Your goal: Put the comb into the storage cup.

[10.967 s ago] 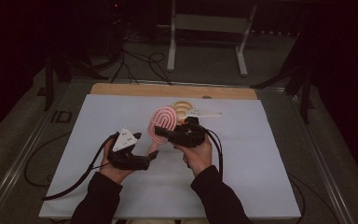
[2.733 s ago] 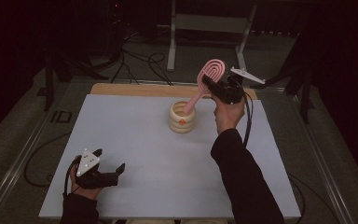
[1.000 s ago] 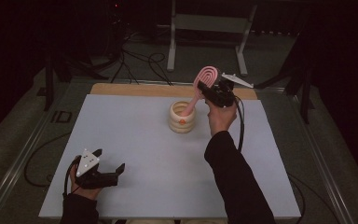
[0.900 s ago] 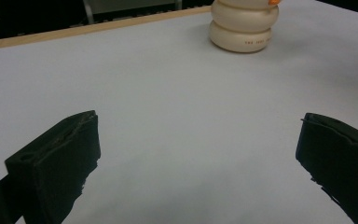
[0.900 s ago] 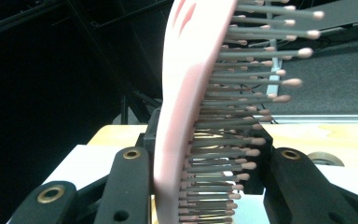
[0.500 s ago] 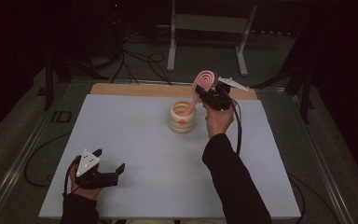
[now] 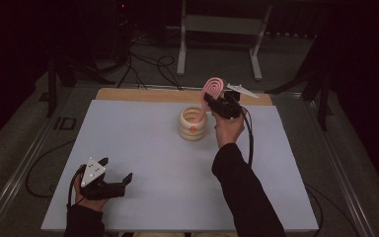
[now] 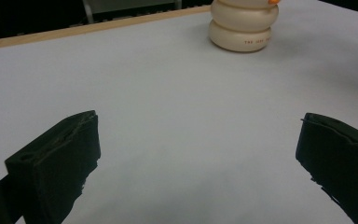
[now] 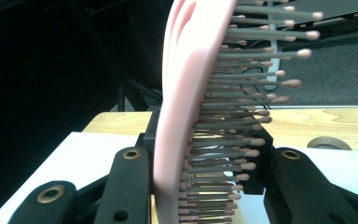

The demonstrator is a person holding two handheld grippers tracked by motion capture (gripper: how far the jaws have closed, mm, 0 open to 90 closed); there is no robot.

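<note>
From above, the right gripper (image 7: 216,101) pinches a pink hairbrush (image 7: 211,91), its handle dipping into the cream holder (image 7: 193,123); release remains. The left gripper (image 7: 112,183) rests spread and empty near the table (image 7: 143,148) edge. Its own view shows wide jaws. The right gripper view shows the jaws clamping the brush.

The right arm (image 7: 242,182) stretches forward across the table, sleeve dark, hand (image 7: 228,129) raised at the far side. The right gripper (image 7: 216,102) points up and away, jaws clamped tight. The left hand (image 7: 86,195) rests low at the near left edge; the left gripper (image 7: 123,180) lies level, jaws wide apart.
</note>
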